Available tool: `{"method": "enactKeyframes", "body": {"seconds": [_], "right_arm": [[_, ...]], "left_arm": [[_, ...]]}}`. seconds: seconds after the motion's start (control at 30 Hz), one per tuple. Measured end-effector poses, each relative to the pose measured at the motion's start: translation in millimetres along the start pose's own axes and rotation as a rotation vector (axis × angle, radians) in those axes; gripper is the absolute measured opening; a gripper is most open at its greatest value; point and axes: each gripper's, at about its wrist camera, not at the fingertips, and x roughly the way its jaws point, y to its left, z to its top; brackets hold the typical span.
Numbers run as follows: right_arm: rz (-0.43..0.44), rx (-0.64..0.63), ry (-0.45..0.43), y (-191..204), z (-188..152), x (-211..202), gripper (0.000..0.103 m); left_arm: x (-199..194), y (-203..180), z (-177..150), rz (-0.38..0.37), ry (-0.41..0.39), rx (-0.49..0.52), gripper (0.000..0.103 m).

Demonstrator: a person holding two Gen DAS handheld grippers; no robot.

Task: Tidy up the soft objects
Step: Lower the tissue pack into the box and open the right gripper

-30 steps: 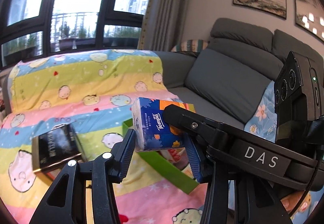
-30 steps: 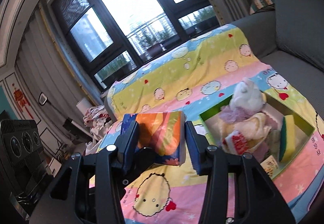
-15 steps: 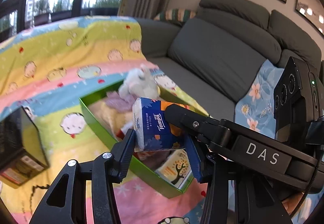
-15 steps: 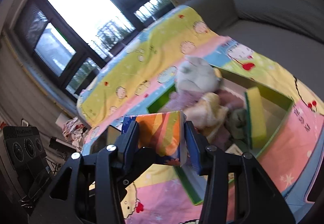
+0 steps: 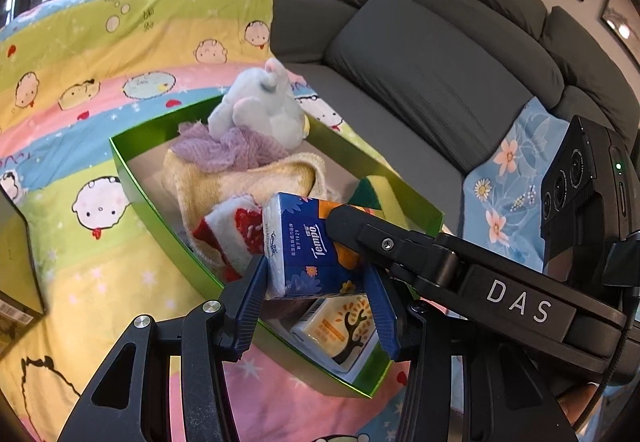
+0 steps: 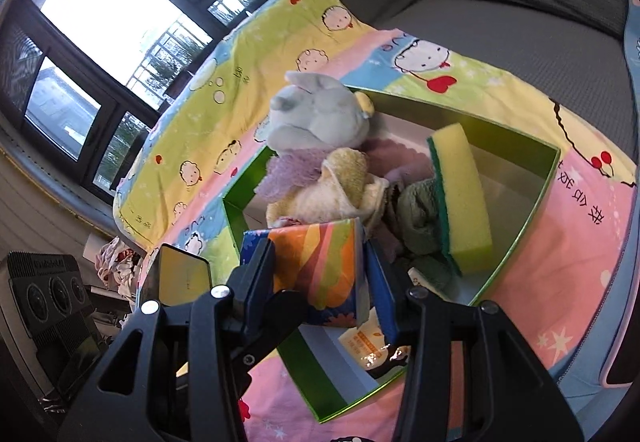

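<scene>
We have both grippers clamped on one tissue pack [image 5: 310, 246], held over the near end of the green box [image 5: 132, 178]. Left gripper [image 5: 316, 298]: blue pads pressed on the pack's two sides, jaws only as wide as the pack. Right gripper [image 6: 320, 282] grips the same pack [image 6: 320, 262] from the other side; in its view the orange-striped face fills the gap between its fingers [image 6: 260, 278]. In the left view the right gripper's black arm crosses from the right and lies over the pack's top edge.

Directly below the pack, inside the box, lies a second tissue pack [image 5: 340, 334] with a tree print. Ahead of the grippers, further into the box: a red-and-white cloth [image 5: 236, 234], a cream towel [image 5: 240, 178], a purple cloth [image 5: 228, 146], and a grey plush bunny [image 5: 260, 110] at the far end. Ahead and right, a yellow-green sponge [image 6: 464, 198] leans on edge against the box wall [image 6: 536, 202], a dark green cloth [image 6: 416, 218] just beside it.

The box sits on a cartoon blanket [image 5: 100, 90] over the grey sofa [image 5: 432, 74]. Left of us, a dark box [image 5: 16, 274] at frame edge.
</scene>
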Motion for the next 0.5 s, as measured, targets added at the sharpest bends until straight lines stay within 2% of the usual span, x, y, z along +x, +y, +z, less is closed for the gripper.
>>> {"method": "enactKeyframes", "body": {"seconds": [0.23,0.5], "right_arm": [[-0.041,0.02,0.028,-7,1,10,0.046],[-0.071,0.027,0.022,-12,5,9,0.046]], "left_arm": [[15,7,1,-0.026,0.042,-0.021,0.049],[25,5,4,-0.055,0.076,-0.009,0.049]]}}
